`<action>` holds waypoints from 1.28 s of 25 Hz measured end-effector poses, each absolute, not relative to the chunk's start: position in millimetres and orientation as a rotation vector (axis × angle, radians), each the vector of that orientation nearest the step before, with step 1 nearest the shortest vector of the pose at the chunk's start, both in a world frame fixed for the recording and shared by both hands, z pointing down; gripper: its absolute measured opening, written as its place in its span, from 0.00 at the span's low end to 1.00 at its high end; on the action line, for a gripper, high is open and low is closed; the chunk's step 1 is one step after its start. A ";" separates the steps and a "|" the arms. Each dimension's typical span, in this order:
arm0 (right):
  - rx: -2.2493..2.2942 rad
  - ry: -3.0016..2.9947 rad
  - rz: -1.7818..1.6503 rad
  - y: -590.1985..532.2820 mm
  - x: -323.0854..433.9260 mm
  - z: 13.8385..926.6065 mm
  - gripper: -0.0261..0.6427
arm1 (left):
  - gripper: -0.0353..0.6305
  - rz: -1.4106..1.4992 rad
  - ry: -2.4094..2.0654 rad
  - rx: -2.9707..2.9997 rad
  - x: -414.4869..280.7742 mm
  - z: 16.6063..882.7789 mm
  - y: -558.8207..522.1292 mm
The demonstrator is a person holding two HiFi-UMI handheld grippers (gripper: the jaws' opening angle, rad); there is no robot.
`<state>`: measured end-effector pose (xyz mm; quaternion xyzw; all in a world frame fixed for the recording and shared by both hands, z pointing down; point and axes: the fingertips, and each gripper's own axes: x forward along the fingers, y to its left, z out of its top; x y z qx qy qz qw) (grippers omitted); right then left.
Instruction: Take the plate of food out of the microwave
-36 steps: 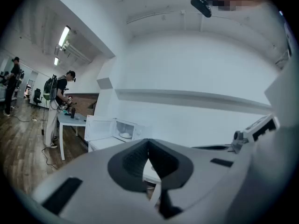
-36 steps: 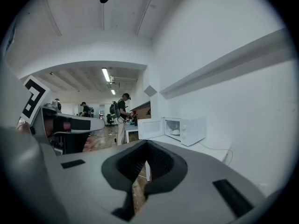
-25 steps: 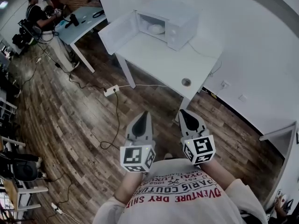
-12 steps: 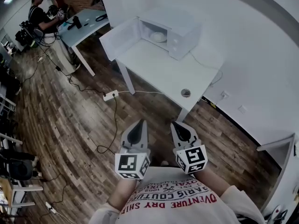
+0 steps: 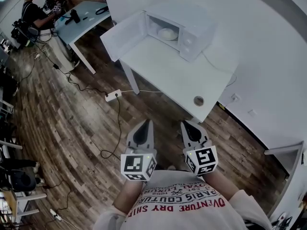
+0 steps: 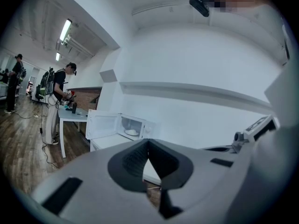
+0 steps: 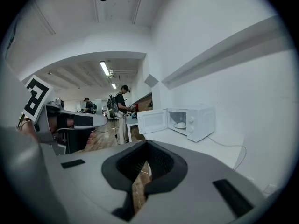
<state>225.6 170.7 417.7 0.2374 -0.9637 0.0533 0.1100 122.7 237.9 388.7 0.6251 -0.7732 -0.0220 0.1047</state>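
I'm looking down on a white worktop (image 5: 168, 75) set against a white wall (image 5: 268, 51), with dark wood plank floor (image 5: 72, 123) spreading out to the left and under me. At the far end of the worktop sits a white microwave (image 5: 194, 25) with its door (image 5: 122, 35) swung wide open to the left. The plate of food (image 5: 168, 33) is inside the cavity, a pale mound on a white dish. A round hole (image 5: 198, 100) is cut in the near right corner of the worktop. On the floor near its left legs lies a power strip (image 5: 113, 95), with a dark cable (image 5: 115, 128) looping off it towards me. Far left, a person (image 5: 31, 13) stands at a second table (image 5: 81, 20) with small things on it. Nothing stands on the worktop between me and the open microwave. Both claws are held close to my chest, side by side and well short of the worktop: the left claw (image 5: 145, 124) has its jaws closed tip to tip with nothing in them, and the right claw (image 5: 188, 126) is the same, closed and empty. Compared with half a second ago, the worktop and microwave have slid a little to the right and nearer in my head view, while the claws remain closed and level with each other.
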 end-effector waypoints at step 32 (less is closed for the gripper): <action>1.254 -2.671 0.261 -86.9 -56.9 407.0 0.06 | 0.06 0.038 -1.991 2.124 -193.2 390.9 -15.4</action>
